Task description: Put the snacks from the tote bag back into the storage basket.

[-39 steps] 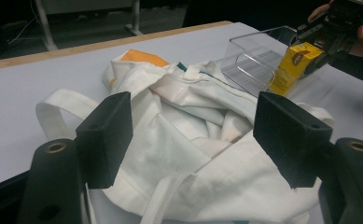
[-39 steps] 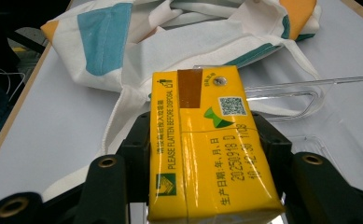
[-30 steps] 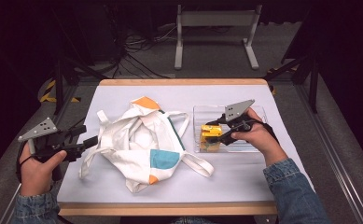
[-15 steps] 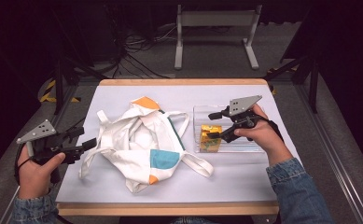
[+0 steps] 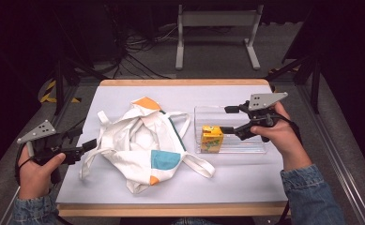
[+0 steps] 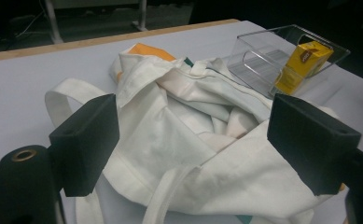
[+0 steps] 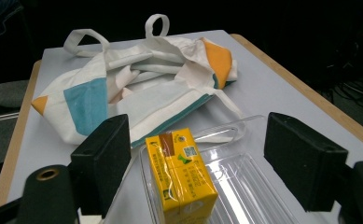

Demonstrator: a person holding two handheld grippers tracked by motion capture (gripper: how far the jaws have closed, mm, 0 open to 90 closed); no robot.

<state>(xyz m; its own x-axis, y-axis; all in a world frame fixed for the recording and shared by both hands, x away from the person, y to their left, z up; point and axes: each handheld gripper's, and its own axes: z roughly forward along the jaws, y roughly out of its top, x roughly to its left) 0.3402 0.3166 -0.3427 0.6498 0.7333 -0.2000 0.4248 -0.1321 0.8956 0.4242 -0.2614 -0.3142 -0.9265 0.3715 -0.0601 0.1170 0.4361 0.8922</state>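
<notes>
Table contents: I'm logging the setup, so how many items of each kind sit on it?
White cloth tote bag with orange and teal patches: 1
Clear plastic rectangular tray: 1
Yellow drink carton, standing in that tray: 1
Total: 3

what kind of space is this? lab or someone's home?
Most likely a lab or recording bay, not a home: dark curtained surround, loose cables on the floor behind the table, a metal stand, and handheld grippers working over a white mat.
</notes>
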